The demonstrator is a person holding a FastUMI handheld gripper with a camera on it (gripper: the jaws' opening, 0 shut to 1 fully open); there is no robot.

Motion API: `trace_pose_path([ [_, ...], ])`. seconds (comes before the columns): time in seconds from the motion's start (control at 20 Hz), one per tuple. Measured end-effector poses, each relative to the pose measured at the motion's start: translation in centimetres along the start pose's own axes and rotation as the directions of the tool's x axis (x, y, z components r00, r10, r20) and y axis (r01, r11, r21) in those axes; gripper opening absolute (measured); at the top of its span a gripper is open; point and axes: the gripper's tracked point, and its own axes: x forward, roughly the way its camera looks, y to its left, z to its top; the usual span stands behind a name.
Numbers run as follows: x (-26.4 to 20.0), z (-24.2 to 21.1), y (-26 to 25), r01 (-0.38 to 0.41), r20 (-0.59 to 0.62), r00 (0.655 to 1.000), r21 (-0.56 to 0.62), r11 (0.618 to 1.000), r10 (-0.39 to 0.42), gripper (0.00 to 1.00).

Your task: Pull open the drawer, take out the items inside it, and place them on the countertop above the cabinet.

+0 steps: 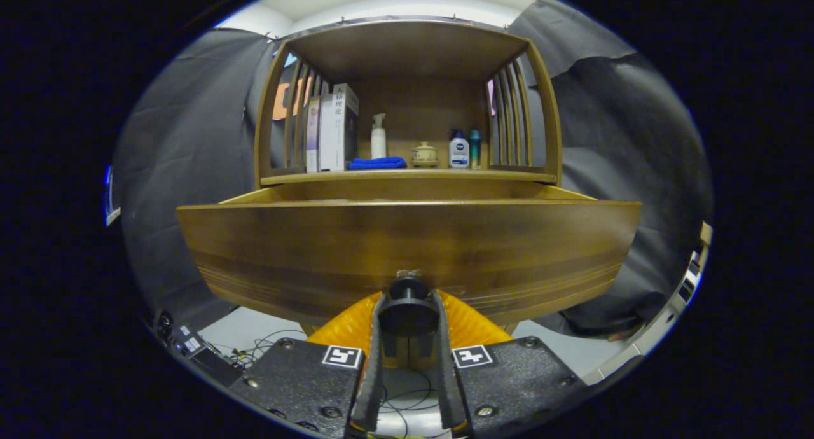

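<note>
The wooden drawer [407,248] stands pulled out from the cabinet, its broad front panel facing me. My gripper [408,308] is shut on the drawer's dark round knob [408,294], one finger pressing each side of it. The drawer's inside is hidden behind the front panel; only its side rails show, running back to the cabinet. Above lies the countertop [407,175], a wooden shelf with slatted sides. On it stand books [334,128], a white pump bottle [378,137], a folded blue cloth [377,163], a small lidded pot [424,154] and two small bottles [459,150].
Black cloth hangs on both sides of the cabinet. Below the drawer, the pale floor carries cables and a dark box [191,347] at the left, and a light rail [690,280] at the right.
</note>
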Motion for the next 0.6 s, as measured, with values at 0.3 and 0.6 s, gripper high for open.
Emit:
trace_pose_path([
  [0.3,-3.9,5.0,-2.2,-0.017,0.093,0.995,-0.005,1.0,0.018,0.92],
  [0.6,-3.5,15.2,-5.9,0.009,0.123,0.992,0.076,0.997,-0.018,1.0],
])
